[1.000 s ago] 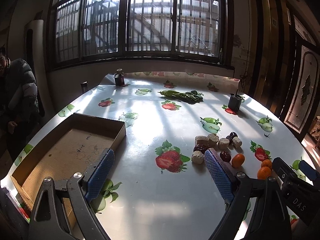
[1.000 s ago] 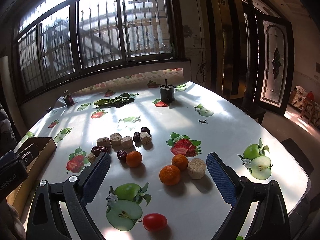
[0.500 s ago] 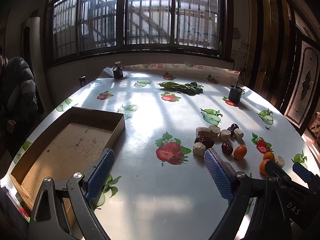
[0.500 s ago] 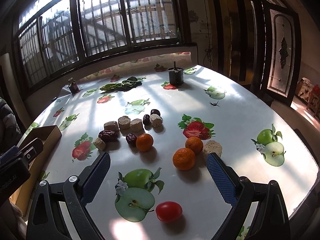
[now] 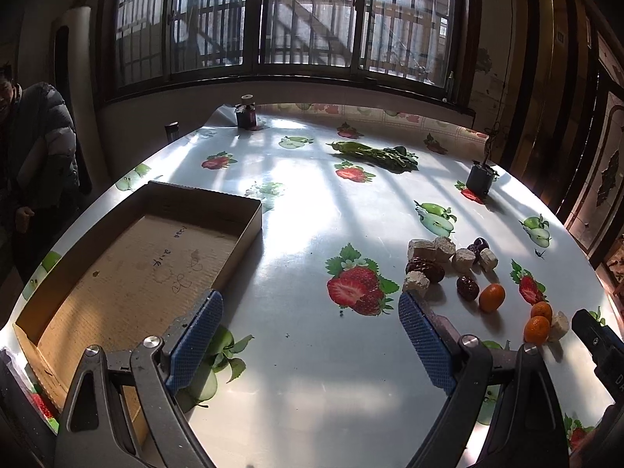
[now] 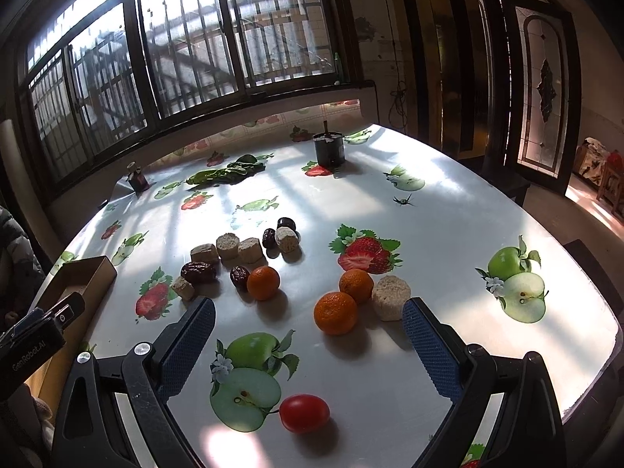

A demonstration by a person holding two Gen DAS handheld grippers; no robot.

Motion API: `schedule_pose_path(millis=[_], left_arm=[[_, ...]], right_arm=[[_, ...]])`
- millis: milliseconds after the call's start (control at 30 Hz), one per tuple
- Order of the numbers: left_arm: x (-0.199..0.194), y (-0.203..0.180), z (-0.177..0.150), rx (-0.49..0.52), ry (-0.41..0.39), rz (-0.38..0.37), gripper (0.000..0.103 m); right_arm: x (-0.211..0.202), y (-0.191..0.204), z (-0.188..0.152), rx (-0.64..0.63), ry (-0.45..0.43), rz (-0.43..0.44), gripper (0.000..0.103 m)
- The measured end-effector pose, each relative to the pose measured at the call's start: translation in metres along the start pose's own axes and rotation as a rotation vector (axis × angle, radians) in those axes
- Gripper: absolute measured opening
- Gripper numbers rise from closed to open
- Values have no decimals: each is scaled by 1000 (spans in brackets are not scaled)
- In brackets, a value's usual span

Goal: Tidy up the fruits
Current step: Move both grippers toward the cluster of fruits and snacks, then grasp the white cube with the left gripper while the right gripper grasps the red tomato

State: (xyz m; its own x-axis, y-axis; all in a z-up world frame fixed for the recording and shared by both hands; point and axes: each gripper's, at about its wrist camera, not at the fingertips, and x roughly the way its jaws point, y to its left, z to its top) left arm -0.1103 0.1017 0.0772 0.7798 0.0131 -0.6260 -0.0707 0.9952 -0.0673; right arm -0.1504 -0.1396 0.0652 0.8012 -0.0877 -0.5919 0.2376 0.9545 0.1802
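A: Why were both claws wide and holding nothing?

B: No fruit was picked yet. The right claw (image 6: 308, 335) hovered near the nearest orange (image 6: 335, 312); the left claw (image 5: 310, 333) waited beside the cardboard box (image 5: 238, 203) at the counter's (image 5: 312, 382) left, probably the fruits' destination.

A dark cup (image 6: 330, 150) stands at the far side of the counter (image 6: 448, 226), with leafy greens (image 6: 224, 173) and a small bottle (image 5: 246, 116) near the window (image 5: 304, 19).
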Motion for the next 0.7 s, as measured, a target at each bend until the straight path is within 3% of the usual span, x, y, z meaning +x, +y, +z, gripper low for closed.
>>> schedule_pose_path(millis=[233,400,533,700], left_arm=[[6,-6,-7,24,40,-49,92],[12,-17,-9,60,73,-90,92],[10,-28,-5,117,72,-107,83],[32,-50,16,170,121,-167,79]], right_arm=[[-9,-32,2,57,-4,-13,99],[-5,-26,-4,29,45,31,99],[3,-4,-15,-60,116,97,98],[11,19,-32,-196,178,106,87]])
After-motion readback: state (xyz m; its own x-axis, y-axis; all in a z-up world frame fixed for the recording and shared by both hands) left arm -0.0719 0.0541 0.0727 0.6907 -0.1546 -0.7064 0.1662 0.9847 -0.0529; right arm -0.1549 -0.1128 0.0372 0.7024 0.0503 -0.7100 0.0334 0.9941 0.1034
